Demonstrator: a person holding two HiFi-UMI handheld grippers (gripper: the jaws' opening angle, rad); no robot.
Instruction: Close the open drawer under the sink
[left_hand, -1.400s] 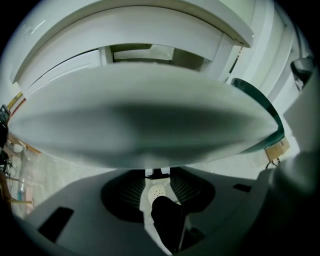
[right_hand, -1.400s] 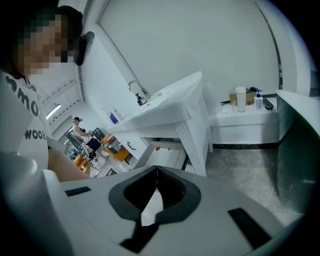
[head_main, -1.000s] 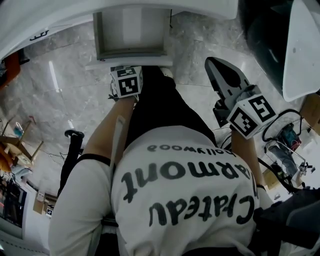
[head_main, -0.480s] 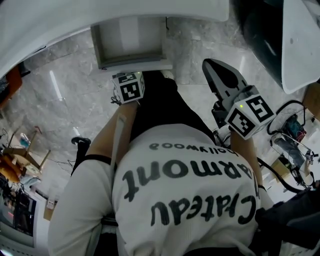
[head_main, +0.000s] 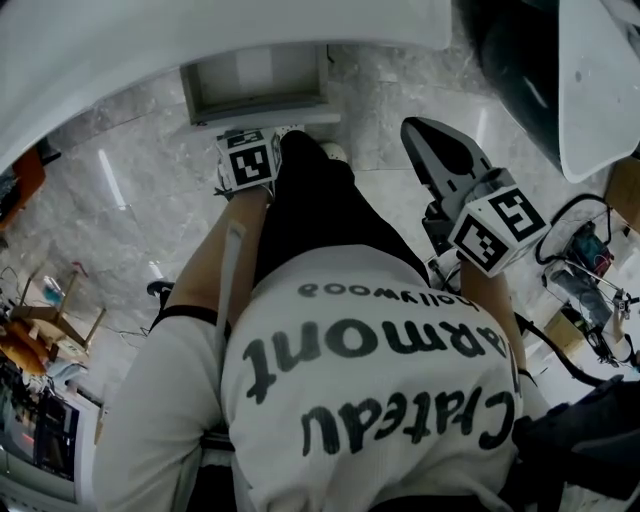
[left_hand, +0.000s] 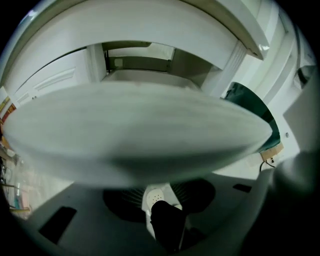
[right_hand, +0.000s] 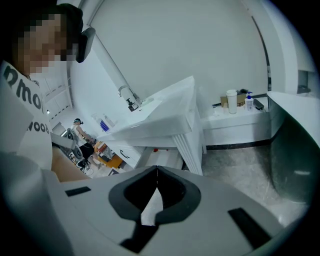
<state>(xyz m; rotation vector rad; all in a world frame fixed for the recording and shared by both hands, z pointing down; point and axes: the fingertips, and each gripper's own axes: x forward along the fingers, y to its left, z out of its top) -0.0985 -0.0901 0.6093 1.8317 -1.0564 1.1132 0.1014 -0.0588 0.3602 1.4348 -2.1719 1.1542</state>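
Closing push under way. Sink (head_main: 200, 30) with its white edge runs across the top of the head view, marble floor (head_main: 120, 190) below. The person's white shirt (head_main: 380, 400) and black trouser leg (head_main: 320, 210) fill the lower middle.

Drawer (head_main: 255, 85) still sticks out from under the sink, straight ahead of the person. Its grey box is open on top and looks empty as far as shown, and its white front faces the person. Change: less of the box shows than a second ago. The front has moved up toward the sink edge, and the left marker cube went with it. So the drawer is sliding in, judged partway, not shut yet.

Left gripper (head_main: 247, 150) is at the drawer front, arm stretched out, apparently shoving it. In the left gripper view the blurred front fills the middle and covers the jaw tips. A gap between the pads shows lower down, but whether the tips meet can't be told. Nothing seems clamped.

Right gripper (head_main: 425, 140) is held off to the right, well apart from the drawer and idle. Its jaws are together at the tips with nothing between them, pointing across the room past the sink.

White shoe (head_main: 331, 152) is just below the drawer front, beside the left gripper. Next: keep pushing straight until the front seats flush, and mind that foot.
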